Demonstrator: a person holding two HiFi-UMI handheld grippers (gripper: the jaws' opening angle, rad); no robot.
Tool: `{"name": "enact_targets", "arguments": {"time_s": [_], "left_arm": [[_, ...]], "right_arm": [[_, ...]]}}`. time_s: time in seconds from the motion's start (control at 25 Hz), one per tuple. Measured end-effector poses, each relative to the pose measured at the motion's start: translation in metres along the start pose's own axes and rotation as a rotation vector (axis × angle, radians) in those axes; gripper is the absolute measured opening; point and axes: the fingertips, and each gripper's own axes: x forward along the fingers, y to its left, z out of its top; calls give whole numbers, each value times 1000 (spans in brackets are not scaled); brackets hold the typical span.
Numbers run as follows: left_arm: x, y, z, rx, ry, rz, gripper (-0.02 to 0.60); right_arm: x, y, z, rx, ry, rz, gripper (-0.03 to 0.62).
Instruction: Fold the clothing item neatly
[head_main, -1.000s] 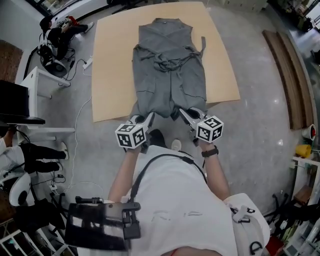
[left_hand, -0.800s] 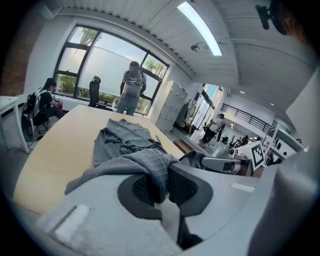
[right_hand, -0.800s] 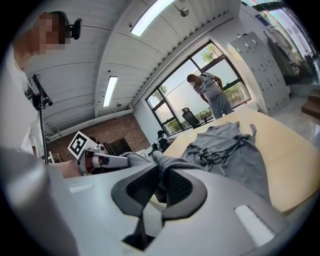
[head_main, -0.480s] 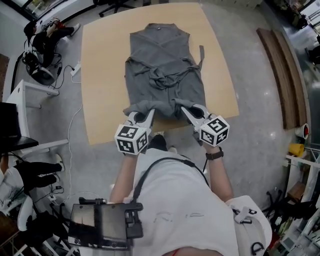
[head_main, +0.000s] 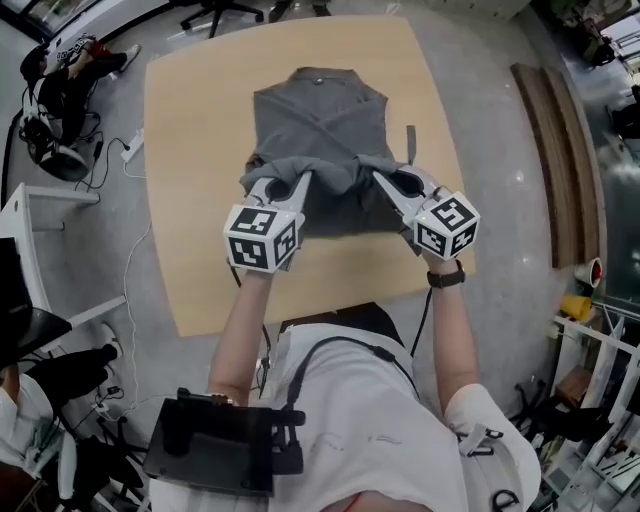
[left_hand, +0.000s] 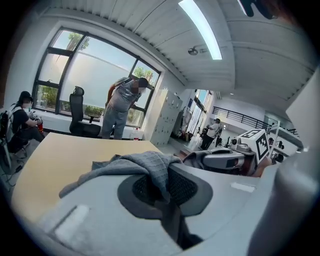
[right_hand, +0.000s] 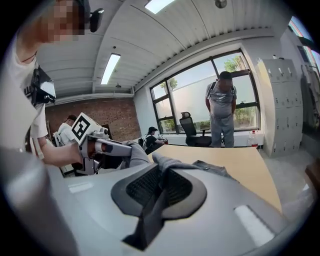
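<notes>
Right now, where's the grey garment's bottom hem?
In the head view, the hem spans the garment's middle on the table, pinched by the left gripper at one end and the right gripper at the other.

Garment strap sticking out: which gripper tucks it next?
Probably right gripper: the strap lies on its side, just beyond it; left gripper is across the garment. Both are shut on that garment now.

No legible words or numbers; only square coded markers on the left gripper (head_main: 288, 186) and right gripper (head_main: 392, 182).
</notes>
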Motion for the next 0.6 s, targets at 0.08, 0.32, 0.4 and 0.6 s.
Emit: {"name": "enact_targets", "arguments": {"time_s": [0.08, 0.32, 0.4, 0.6], "left_arm": [[26, 12, 18, 10, -2, 22, 23], [99, 77, 50, 58, 62, 130, 25], [126, 100, 50, 46, 89, 156, 25], [189, 167, 51, 11, 145, 199, 25]], "right_arm": [[14, -28, 13, -9, 5, 20, 29], [98, -96, 36, -11, 54, 138, 29], [129, -122, 34, -21, 87, 152, 30], [202, -184, 23, -4, 152, 78, 31]]}}
